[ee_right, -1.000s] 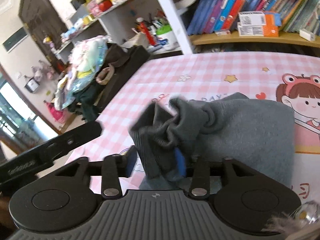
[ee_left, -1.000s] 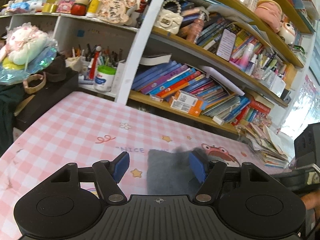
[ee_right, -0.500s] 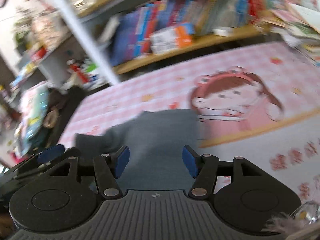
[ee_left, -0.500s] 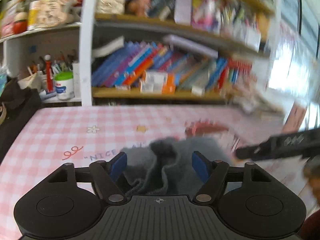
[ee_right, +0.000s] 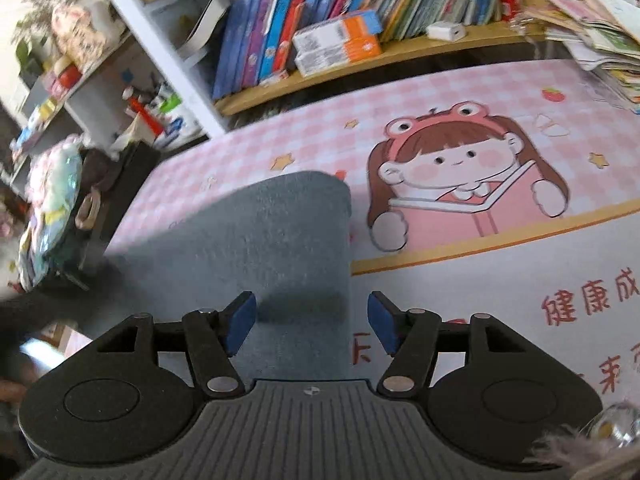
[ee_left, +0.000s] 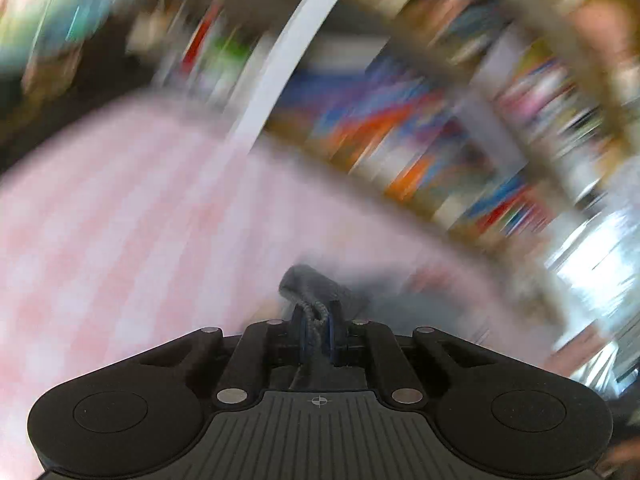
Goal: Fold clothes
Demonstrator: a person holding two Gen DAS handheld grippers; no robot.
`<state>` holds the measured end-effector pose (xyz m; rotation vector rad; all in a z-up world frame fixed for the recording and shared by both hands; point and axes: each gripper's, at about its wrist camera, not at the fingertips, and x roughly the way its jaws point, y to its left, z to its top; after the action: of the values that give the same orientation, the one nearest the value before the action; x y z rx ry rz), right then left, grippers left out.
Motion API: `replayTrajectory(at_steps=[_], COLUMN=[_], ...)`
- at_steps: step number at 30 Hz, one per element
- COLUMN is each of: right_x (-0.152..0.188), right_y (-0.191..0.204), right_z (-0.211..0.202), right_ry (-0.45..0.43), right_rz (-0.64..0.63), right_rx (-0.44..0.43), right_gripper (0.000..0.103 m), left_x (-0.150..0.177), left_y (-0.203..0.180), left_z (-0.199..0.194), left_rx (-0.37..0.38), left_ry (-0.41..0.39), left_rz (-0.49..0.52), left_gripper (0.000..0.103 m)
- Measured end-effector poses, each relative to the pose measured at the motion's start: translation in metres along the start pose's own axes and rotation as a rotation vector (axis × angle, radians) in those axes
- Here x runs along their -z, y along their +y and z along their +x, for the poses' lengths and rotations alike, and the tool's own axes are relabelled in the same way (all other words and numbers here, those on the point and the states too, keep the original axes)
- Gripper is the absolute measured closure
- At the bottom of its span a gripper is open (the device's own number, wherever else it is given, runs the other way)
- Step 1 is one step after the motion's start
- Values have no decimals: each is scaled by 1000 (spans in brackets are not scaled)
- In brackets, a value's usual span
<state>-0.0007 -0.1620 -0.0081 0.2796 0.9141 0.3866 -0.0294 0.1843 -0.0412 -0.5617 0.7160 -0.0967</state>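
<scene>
Two grippers work one grey garment (ee_right: 276,240) lying on the pink checked counter (ee_right: 500,280), in front of the bookshelf (ee_right: 360,20). On the left, in a badly blurred view, the left gripper (ee_left: 318,326) has its jaws closing to a narrow gap, with a bunched, ribbed edge of the garment (ee_left: 316,292) pinched between the pads. To the right, the right gripper (ee_right: 312,322) hovers over the flat near part of the cloth, jaws opening and roughly half wide, pads pressing nothing. The knit looks soft, light and limp: it will likely sag and crumple rather than hold a crease, so it is best taken at a hem or corner. A pinch taken mid-panel would probably just drag up a wrinkle.
</scene>
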Motion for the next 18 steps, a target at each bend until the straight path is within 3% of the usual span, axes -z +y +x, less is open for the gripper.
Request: replayTrajectory(at_steps=[3,6,8,10,16,17,18], right_x=[2,4,3,3,2,2,2], right_y=[4,6,6,6,5,5,6], right_z=[8,13,13,13,16,16,16], right_ry=[36,55,54,51,53,53,53], right_rz=[-18,-25,-25,-18,-6,-6,-6], right_rx=[2,3,5,4,7,7,8], right_gripper=[42,42,42,42,41,41,41], left_x=[5,1,2,4,8,8,7], left_y=[6,11,17,24,26,23,19], left_z=[0,-11,-19,-22,-11,-12,-13], left_rx=[25,37,36,44,54,66,79], left_ry=[-13,-44,-74,-62,9,8,1], left_rz=[-29,-66,-112,-163,-199,-188,-164], left_gripper=[84,59,32,27,31,43,61])
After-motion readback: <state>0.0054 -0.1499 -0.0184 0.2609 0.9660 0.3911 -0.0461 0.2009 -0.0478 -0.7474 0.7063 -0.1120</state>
